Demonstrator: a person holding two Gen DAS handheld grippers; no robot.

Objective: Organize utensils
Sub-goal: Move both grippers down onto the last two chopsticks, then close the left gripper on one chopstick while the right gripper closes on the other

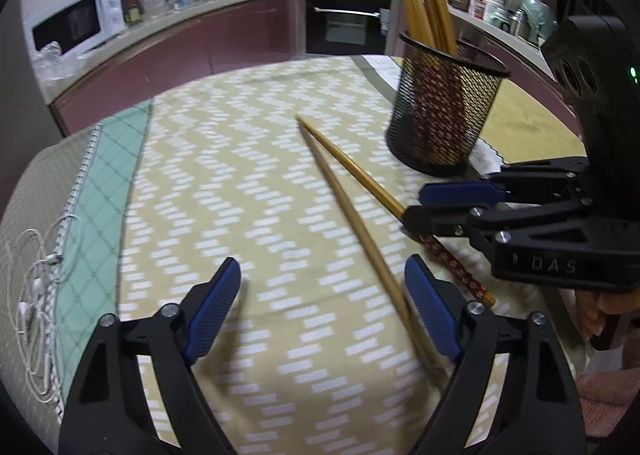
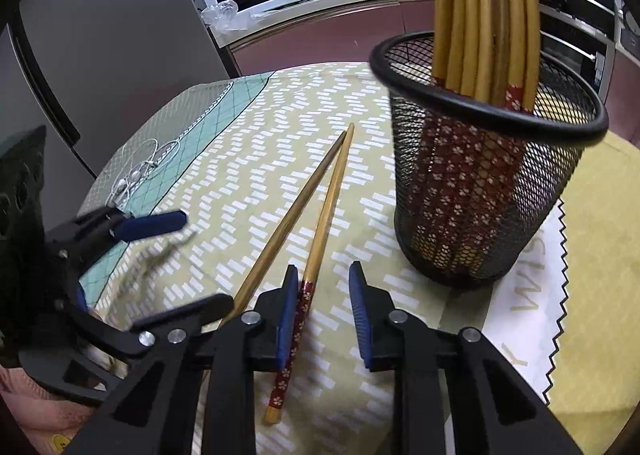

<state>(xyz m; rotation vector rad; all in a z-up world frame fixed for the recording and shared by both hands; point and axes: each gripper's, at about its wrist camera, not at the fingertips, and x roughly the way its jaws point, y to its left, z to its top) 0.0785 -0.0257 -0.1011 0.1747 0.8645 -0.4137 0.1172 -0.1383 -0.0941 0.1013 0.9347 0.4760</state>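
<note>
Two chopsticks lie on the zigzag-patterned tablecloth with their tips meeting in a V. The plain wooden chopstick runs between the fingers of my left gripper, close to its right pad; that gripper is open. The chopstick with the red flowered handle lies between the fingers of my right gripper, against the left pad, with a gap to the right pad. A black mesh holder with several chopsticks stands upright just beyond.
White earphones lie on the green cloth border at the table's left edge. A white zigzag-edged sheet lies under the holder's right side. A microwave and kitchen counters stand behind the table.
</note>
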